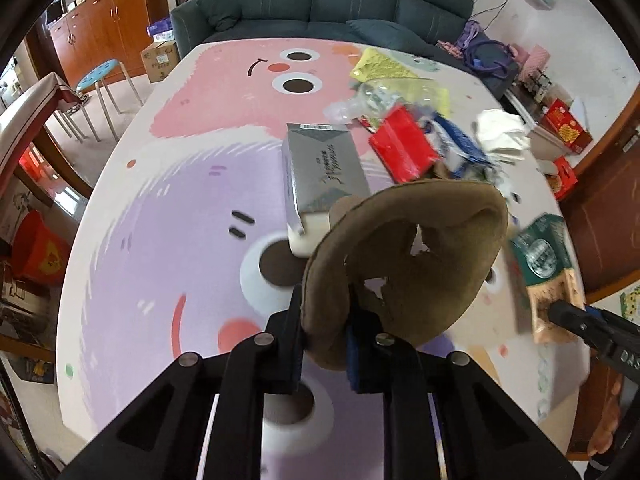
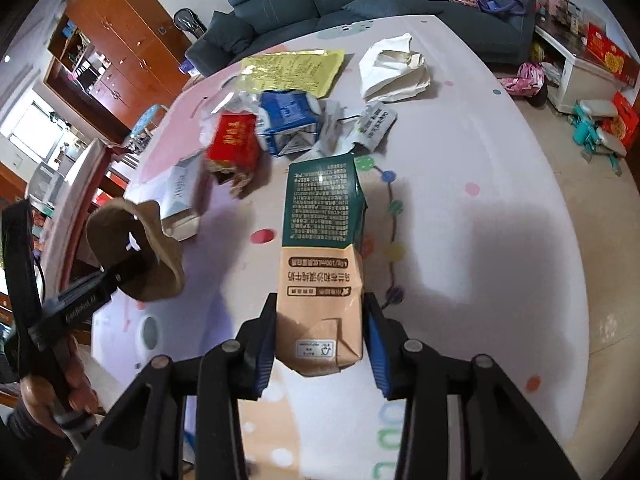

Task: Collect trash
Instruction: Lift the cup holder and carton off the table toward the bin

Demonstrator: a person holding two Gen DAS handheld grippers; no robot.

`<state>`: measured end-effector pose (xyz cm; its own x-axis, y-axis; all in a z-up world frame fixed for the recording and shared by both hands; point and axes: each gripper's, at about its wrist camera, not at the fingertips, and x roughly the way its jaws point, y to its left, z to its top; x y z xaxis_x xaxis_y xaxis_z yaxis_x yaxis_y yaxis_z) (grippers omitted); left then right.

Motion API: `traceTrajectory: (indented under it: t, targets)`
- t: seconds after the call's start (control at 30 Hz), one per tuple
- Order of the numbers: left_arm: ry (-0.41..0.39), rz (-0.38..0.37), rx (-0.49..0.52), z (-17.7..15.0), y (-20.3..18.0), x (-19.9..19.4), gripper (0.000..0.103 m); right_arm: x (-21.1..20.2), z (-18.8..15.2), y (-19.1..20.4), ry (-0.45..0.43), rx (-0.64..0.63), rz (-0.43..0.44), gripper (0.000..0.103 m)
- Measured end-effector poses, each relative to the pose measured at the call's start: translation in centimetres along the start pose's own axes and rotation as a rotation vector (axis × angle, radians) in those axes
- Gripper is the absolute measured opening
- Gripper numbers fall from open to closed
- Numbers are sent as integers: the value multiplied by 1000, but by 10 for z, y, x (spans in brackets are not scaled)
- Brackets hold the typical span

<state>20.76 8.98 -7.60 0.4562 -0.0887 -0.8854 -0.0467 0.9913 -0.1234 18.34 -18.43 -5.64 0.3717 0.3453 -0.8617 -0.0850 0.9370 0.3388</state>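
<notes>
On the cartoon-print table [image 2: 460, 200], near edge: one green-and-tan milk carton [image 2: 322, 248], lying lengthwise between the fingers of the right gripper [image 2: 320, 344] — blue pads against both side walls, so judged clenched on it, the carton's far end seemingly resting on the table. Left gripper [image 1: 324, 344] clamped on the rim of a torn brown paper bowl [image 1: 404, 264], held above the table. Both items look light and crushable — carton best taken across its stiffer folded end, bowl by its rim; remaining litter [image 2: 280, 120] heaped mid-table
</notes>
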Motion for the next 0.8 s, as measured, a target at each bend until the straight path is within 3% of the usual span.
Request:
traceTrajectory:
  t: [0.23, 0.43, 0.63, 0.8]
  targets:
    - [-38, -37, 24, -46, -2, -64, 14, -42, -37, 28, -48, 30, 37, 39]
    - [-84, 0, 39, -81, 8, -114, 14, -75, -90, 56, -80, 61, 34, 39]
    - [-82, -8, 70, -119, 20, -138, 14, -93, -146, 78, -85, 111, 32, 40]
    - [-46, -16, 96, -155, 22, -140, 14, -92, -184, 94, -34, 93, 35, 40]
